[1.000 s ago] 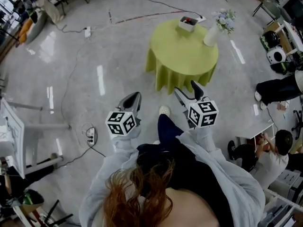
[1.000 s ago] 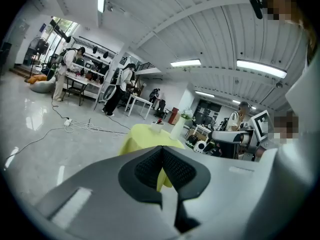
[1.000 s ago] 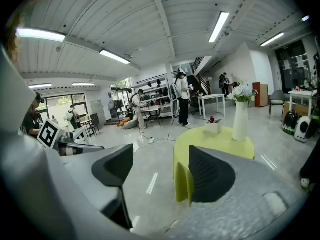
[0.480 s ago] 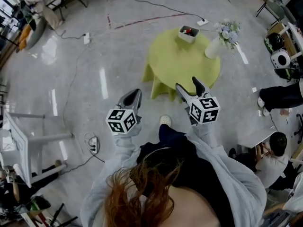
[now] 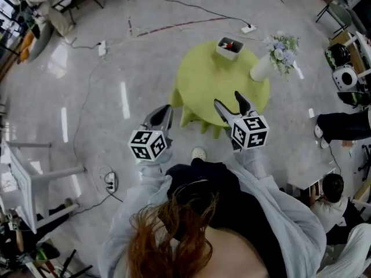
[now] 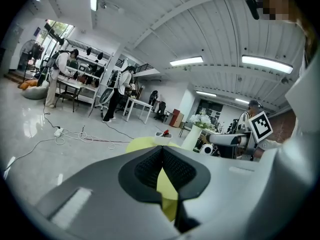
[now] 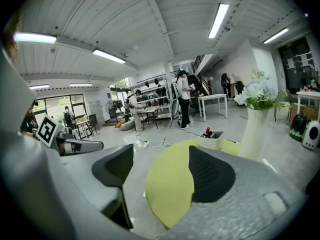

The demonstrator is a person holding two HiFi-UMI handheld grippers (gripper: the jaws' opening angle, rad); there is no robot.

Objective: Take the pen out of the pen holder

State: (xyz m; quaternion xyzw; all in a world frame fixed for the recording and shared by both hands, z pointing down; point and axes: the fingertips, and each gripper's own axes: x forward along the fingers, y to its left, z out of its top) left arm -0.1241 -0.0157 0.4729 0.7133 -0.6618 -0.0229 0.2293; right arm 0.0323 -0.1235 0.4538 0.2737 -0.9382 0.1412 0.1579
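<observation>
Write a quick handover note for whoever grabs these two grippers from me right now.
Left hand-held gripper: jaws together, empty, held in the air short of the table.
Right hand-held gripper: jaws apart, empty, pointing at the table.
The pen holder stands at the table's far edge with the red pen in it. The vase is to its right.
Done: nothing yet.
Left: reach the holder, grip the pen, lift it out.

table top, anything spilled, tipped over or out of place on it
Nothing stands out. The pen holder sits upright at the far edge of the table, the flower vase stands upright, and the yellow cloth shows no spill.
</observation>
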